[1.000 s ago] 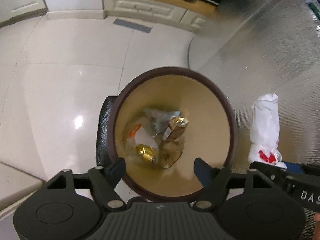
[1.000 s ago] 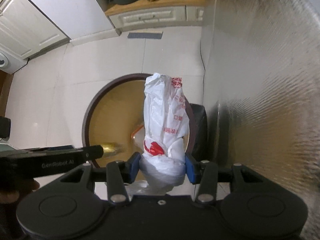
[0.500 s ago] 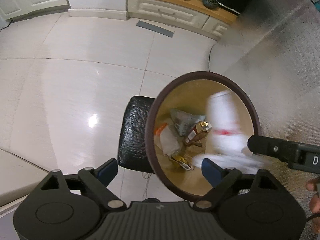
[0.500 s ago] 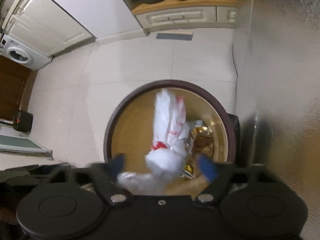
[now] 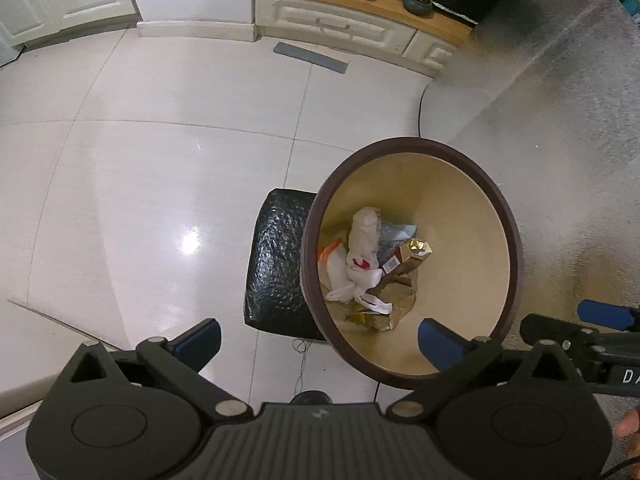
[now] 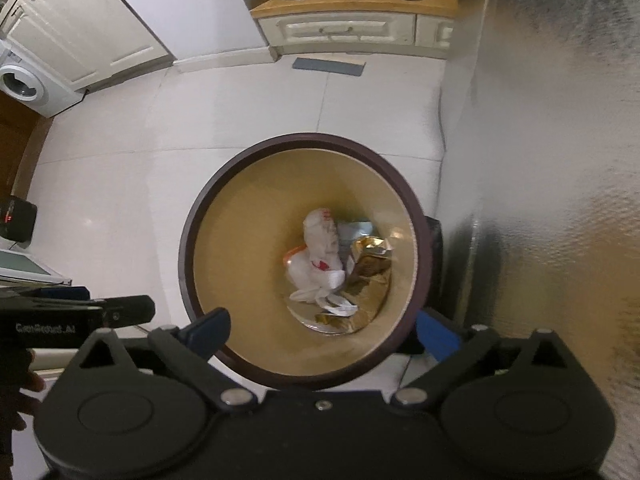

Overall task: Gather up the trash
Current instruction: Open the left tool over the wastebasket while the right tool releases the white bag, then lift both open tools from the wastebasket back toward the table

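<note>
A round bin with a dark brown rim (image 5: 416, 142) (image 6: 300, 138) and tan inside stands on the white tile floor. A white plastic bag with red print (image 5: 362, 240) (image 6: 320, 236) lies at its bottom among a gold wrapper (image 5: 418, 248) (image 6: 370, 252) and other scraps. My right gripper (image 6: 320, 332) hangs over the bin's near rim, its jaws opening wide with nothing between them. My left gripper (image 5: 320, 342) hovers over the bin's left edge, its jaws also opening and empty. Each gripper shows at the side of the other's view.
A black textured block (image 5: 276, 264) sits against the bin's left side. A silver quilted surface (image 5: 560, 120) rises on the right. At the back stand a low cream cabinet (image 5: 352, 28) with a can on it, white doors, and a washing machine (image 6: 24, 84).
My right gripper opened and the white bag it held dropped into the bin. My left gripper opened wider and shifted left, so the bin now sits to its right.
</note>
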Demonstrator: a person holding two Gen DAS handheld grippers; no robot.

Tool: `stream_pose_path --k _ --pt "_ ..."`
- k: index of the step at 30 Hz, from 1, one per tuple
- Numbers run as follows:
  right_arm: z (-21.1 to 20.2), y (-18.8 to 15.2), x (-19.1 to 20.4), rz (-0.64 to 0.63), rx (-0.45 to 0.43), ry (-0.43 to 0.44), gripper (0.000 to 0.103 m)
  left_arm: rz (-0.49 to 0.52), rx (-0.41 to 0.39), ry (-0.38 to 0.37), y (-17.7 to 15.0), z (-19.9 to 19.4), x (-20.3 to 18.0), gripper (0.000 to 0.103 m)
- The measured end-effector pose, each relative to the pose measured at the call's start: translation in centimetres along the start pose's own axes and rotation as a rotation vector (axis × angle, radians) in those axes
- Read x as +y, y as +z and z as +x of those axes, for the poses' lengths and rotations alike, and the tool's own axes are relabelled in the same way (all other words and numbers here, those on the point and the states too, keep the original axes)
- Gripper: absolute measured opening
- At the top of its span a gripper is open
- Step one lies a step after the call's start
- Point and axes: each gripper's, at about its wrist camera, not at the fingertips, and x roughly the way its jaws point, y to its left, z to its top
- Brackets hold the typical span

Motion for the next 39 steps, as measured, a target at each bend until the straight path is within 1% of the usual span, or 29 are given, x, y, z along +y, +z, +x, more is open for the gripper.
stream_pose_path --k 9,17,26,39 --pt "-2.5 -0.7 -0.6 0.033 -0.049 -0.065 0.103 0.035 -0.032 0.004 -0.7 -2.5 -0.4 0.103" --pt "-4.5 -2.1 -0.1 0.047 -0.068 -0.079 0.103 0.057 -0.059 -0.002 -1.7 -4.7 -0.6 0.103" --pt "-7.4 -4.1 0.4 0.069 -0.106 -0.095 0.103 0.075 -0.085 -0.015 -3.7 -7.1 -0.6 0.103" --pt "-12.0 -7.4 2.2 0.047 -0.168 -0.104 0.103 0.076 -0.166 -0.039 -6.9 -11.6 0.2 0.103"
